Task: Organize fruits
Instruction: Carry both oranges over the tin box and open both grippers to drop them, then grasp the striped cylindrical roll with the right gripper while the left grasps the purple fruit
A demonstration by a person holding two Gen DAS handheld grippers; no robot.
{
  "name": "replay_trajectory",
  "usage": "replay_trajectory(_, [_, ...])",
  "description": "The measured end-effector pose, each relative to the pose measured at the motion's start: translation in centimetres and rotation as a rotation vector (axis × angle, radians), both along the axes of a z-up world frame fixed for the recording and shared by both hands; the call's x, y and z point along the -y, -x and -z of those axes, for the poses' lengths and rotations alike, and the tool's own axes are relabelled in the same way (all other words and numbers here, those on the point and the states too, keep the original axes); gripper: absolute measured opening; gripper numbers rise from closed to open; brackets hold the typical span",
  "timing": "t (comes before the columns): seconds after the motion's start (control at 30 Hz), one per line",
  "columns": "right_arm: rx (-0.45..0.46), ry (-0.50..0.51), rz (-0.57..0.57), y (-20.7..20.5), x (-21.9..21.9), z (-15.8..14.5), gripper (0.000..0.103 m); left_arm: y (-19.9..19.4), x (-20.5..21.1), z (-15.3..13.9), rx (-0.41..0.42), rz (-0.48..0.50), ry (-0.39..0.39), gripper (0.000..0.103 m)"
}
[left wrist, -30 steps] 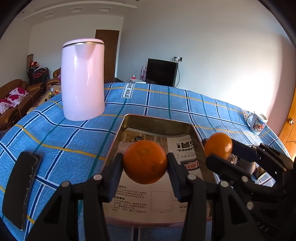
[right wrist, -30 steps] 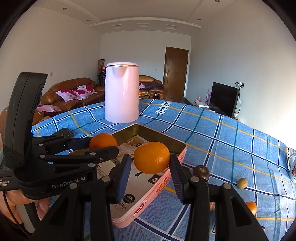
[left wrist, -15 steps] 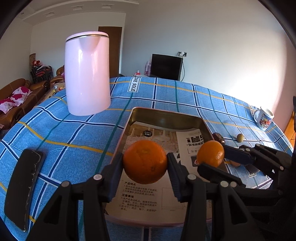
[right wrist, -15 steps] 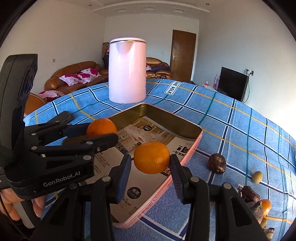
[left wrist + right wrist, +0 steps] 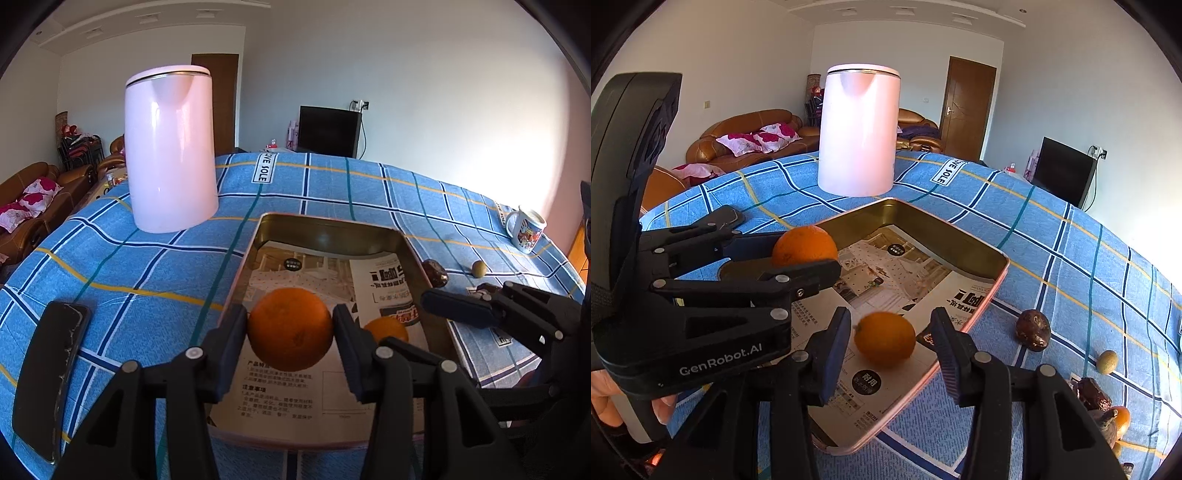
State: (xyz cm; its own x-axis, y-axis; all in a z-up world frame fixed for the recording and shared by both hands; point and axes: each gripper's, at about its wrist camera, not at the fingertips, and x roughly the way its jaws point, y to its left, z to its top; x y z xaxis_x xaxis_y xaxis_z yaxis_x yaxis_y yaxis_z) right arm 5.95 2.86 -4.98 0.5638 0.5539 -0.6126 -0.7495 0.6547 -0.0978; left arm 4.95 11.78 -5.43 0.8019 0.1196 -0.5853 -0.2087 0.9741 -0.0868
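My left gripper (image 5: 290,332) is shut on a large orange (image 5: 290,334) and holds it above the near end of a gold metal tray (image 5: 332,230) lined with printed paper. It also shows in the right wrist view (image 5: 803,254) with its orange (image 5: 804,245). My right gripper (image 5: 890,345) is open, its jaws apart on either side of a smaller orange (image 5: 885,339) that lies on the tray paper (image 5: 897,280). That orange also shows in the left wrist view (image 5: 386,328).
A pink kettle (image 5: 170,147) stands beyond the tray on the blue checked tablecloth. A black phone (image 5: 50,373) lies at the left. Dark dates (image 5: 1033,329), a small green fruit (image 5: 1107,361) and a mug (image 5: 525,229) are to the right of the tray.
My right gripper has opened and let go of its orange, which now lies on the tray paper. Both grippers have moved down and forward over the tray.
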Motion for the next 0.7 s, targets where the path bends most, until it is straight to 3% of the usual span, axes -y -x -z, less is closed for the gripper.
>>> replay_trajectory(0.1, [0.004, -0.018, 0.007, 0.0, 0.4, -0.2, 0.057, 0.4, 0.1, -0.7, 0.021, 0.001, -0.004, 0.054])
replay_trajectory(0.17, [0.007, -0.041, 0.014, 0.1, 0.8, -0.4, 0.071, 0.9, 0.3, -1.4, 0.048, -0.009, -0.008, 0.073])
replay_trajectory(0.37, [0.022, -0.077, 0.046, 1.2, 4.0, -1.1, 0.071, 2.5, 1.5, -3.8, 0.137, 0.018, 0.0, 0.078])
replay_trajectory(0.43, [0.03, -0.099, 0.082, 1.4, 6.4, -1.6, 0.071, 2.5, 2.5, -4.2, 0.147, 0.043, 0.006, 0.084])
replay_trajectory(0.7, [0.025, -0.122, 0.387, 0.3, 19.0, -1.5, 0.071, 0.3, 9.2, -3.7, 0.107, 0.211, 0.008, 0.086])
